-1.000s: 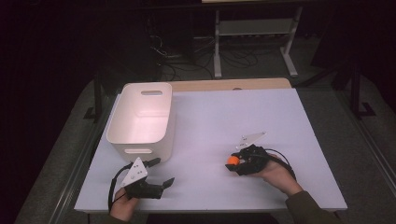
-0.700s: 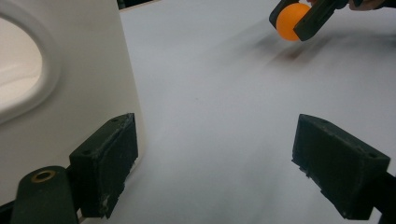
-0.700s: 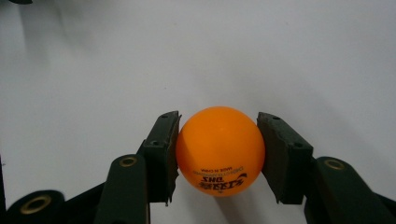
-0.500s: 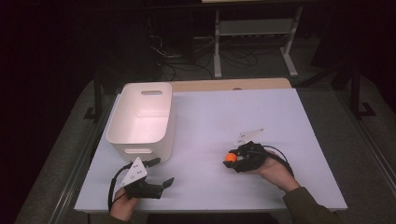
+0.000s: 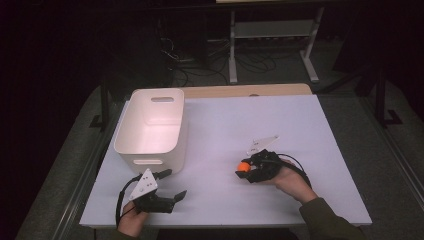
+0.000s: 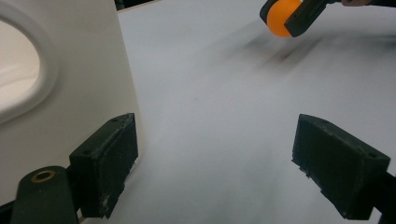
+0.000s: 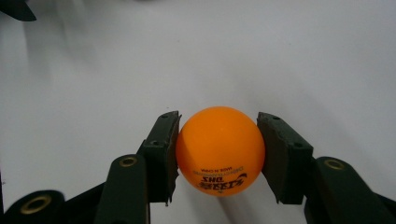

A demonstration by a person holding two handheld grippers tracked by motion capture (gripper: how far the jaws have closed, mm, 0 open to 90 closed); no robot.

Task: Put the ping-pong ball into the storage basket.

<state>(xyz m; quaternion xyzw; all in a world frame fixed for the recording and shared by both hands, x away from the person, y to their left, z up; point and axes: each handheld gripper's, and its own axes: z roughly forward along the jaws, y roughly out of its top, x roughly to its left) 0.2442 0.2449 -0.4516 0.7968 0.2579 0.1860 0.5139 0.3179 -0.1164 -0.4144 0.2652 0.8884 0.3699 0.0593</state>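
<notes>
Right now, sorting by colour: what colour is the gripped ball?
Orange ball, clearest in the right gripper view.

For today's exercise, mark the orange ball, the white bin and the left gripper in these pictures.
orange ball (image 7: 220,150): right gripper view, middle of its front.
white bin (image 5: 150,159): high view, its near end wall.
left gripper (image 5: 173,185): high view, midway between its open fingertips.

A white plastic bin (image 5: 150,130) with cut-out handles is seen standing open on the left half of a white table (image 5: 300,120), its near end wall also caught at close range in the left gripper view. A strip of bare wood (image 5: 245,90) is shown along the table's far edge. Beyond it, a white metal stand (image 5: 272,37) and a tangle of cables (image 5: 200,67) are pictured on the dark floor.
</notes>
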